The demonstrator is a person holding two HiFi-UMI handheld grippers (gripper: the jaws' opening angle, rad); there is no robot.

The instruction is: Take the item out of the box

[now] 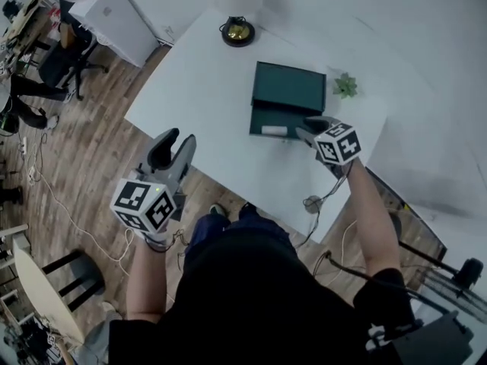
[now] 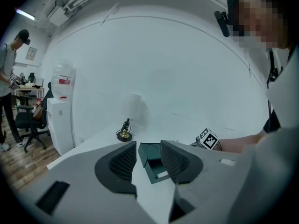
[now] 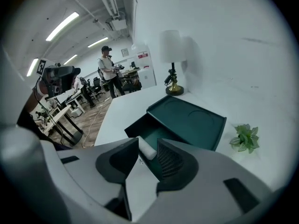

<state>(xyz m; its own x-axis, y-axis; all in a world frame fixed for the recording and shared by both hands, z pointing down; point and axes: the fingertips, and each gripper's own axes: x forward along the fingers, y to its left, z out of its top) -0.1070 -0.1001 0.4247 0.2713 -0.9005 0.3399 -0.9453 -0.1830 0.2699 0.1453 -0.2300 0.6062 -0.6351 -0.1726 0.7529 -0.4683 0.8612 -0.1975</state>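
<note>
Reaching: right gripper (image 3: 148, 143) at green box (image 3: 187, 120), jaws apart, white item (image 1: 274, 131) between them.
Left gripper (image 2: 148, 146): jaws apart, empty, beside surface (image 1: 205, 90).

In front of me, the white table (image 1: 205, 97) carries three things: a dark green box (image 1: 289, 88) toward its right side, a small green plant (image 1: 345, 86) just right of it, and a brass-footed lamp (image 1: 238, 32) at the far edge.

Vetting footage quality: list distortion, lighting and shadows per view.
Head view: evenly lit, white table bright. Left gripper view: strong fisheye curve, black corners. Right gripper view: same fisheye, bright ceiling lights, lamp shadow on wall.
</note>
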